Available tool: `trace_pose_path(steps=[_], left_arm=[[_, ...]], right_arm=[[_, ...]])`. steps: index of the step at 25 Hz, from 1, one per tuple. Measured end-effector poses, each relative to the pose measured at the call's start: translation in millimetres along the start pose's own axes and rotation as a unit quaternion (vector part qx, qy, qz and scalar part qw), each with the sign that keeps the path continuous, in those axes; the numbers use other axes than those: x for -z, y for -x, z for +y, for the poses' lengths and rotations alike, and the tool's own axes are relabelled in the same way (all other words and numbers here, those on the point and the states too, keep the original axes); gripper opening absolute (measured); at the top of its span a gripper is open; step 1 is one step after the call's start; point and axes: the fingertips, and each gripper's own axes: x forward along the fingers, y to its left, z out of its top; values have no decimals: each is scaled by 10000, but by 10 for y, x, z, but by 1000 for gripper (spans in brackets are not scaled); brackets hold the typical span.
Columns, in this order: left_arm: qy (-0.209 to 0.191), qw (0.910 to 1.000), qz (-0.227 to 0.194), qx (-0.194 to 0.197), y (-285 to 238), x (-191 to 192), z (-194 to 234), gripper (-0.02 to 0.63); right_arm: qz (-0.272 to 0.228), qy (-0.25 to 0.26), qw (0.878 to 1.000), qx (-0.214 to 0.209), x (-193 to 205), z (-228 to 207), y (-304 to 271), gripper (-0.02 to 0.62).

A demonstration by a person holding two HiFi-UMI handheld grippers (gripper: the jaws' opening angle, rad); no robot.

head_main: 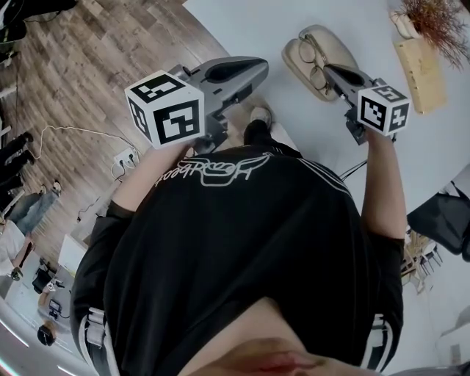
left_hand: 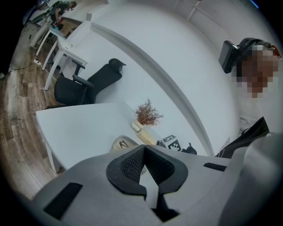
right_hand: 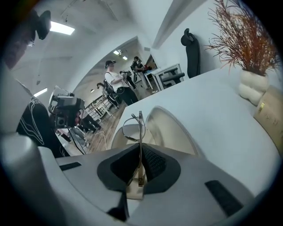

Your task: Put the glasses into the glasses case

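The beige glasses case (head_main: 323, 45) lies open on the white table (head_main: 250, 26), far right of centre in the head view. My right gripper (head_main: 330, 72) hangs over it, shut on the thin metal-framed glasses (head_main: 314, 64), whose lenses sit above the case's hollow. In the right gripper view the glasses (right_hand: 134, 128) stand on edge between the pads, just in front of the case (right_hand: 170, 132). My left gripper (head_main: 257, 71) is held off the table's near edge, shut and empty. In the left gripper view its pads (left_hand: 130, 165) meet, and the case (left_hand: 120, 143) peeks out beyond them.
A vase of dried twigs (head_main: 433, 18) and a wooden block (head_main: 420, 73) stand at the table's right end, close to the case. An office chair (left_hand: 88, 84) stands beyond the table. A power strip with cables (head_main: 121, 158) lies on the wood floor at left.
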Motion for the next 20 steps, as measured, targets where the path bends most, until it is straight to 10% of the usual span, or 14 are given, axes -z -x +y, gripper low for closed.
trace_pose_path(steps=[20], left_arm=[[64,9992,-173,-345,164,-33,137,6]], right_arm=[[626,839,9939,341,187,-47,-121,20]])
